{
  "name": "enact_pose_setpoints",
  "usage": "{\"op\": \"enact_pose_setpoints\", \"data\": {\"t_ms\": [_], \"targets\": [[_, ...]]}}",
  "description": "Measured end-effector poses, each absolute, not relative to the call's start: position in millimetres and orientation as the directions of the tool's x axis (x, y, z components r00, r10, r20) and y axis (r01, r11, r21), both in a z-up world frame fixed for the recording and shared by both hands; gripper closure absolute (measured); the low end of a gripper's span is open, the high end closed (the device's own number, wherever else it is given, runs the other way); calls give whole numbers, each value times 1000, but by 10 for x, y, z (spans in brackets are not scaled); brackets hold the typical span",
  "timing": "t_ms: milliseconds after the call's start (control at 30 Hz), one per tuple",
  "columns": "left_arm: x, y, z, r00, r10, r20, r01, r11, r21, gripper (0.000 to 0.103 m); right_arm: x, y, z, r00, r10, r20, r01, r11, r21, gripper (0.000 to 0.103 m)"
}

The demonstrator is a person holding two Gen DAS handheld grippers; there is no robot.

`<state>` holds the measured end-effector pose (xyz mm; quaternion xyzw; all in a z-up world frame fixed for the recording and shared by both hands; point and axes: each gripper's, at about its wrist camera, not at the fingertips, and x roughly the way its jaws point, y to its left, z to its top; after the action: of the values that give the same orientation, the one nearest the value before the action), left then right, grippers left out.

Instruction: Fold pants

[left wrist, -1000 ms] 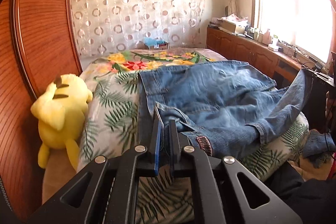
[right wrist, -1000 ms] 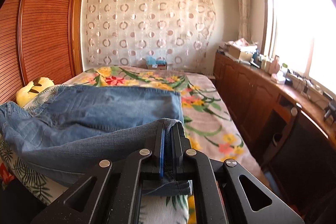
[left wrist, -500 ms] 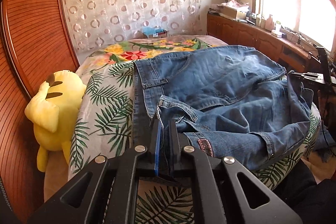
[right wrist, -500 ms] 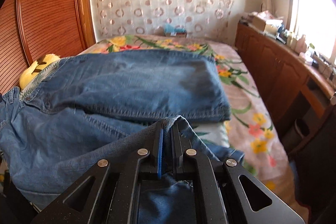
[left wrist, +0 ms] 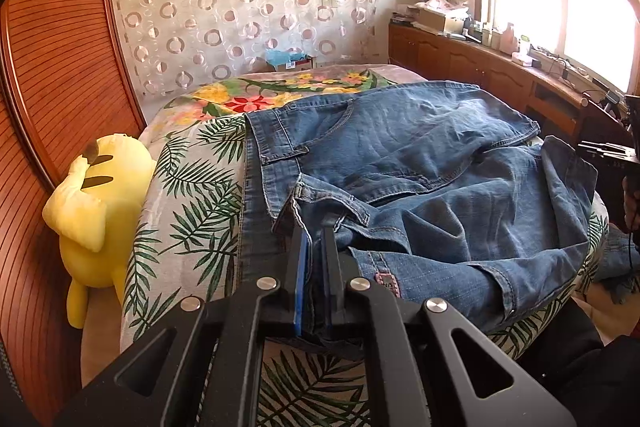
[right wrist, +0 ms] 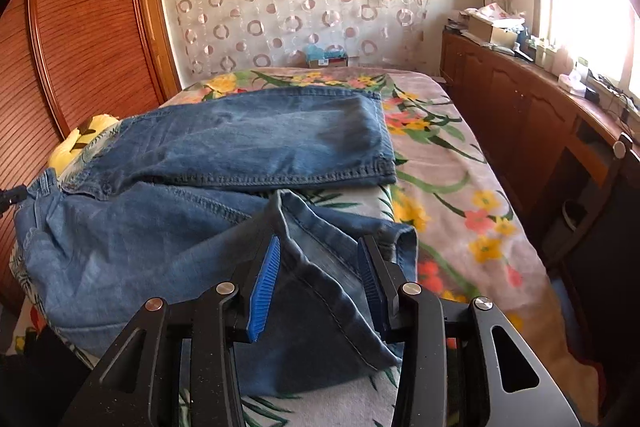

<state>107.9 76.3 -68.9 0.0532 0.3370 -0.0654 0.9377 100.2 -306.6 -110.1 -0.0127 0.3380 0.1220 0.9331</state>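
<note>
Blue jeans [left wrist: 420, 163] lie across a bed with a floral and palm-leaf cover [left wrist: 192, 187]. One leg lies flat farther back [right wrist: 256, 139]; the nearer leg is rumpled in front of it. My left gripper [left wrist: 316, 235] is shut on the waistband edge near a belt loop. In the right wrist view my right gripper [right wrist: 320, 251] has its jaws opening; the hem end of the near leg [right wrist: 320, 267] lies loose between the blue pads [right wrist: 264, 279], which do not press on it. The right gripper's black body [left wrist: 608, 155] shows at the right edge of the left wrist view.
A yellow plush toy [left wrist: 96, 211] leans between the bed's left side and a wooden slatted wardrobe [left wrist: 60, 75]. A long wooden cabinet [right wrist: 532, 107] with clutter runs under the window at right. A small box [right wrist: 326, 57] sits at the bed's far end by the curtain.
Both grippers came down toward the bed with the jeans. The right gripper's jaws have parted and let go of the hem, which now lies slack on the cover.
</note>
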Motion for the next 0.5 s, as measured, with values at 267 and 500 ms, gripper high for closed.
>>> {"op": "enact_pose_setpoints", "data": {"t_ms": [267, 500], "targets": [[1068, 758, -707, 761, -85, -643, 157, 986, 56, 95, 1168, -2927, -1022, 706, 250, -663, -299, 953, 41, 61], [1055, 793, -736, 760, -84, -645, 151, 987, 50, 95, 1286, -2955, -1049, 656, 242, -715, -301, 952, 47, 82]]}}
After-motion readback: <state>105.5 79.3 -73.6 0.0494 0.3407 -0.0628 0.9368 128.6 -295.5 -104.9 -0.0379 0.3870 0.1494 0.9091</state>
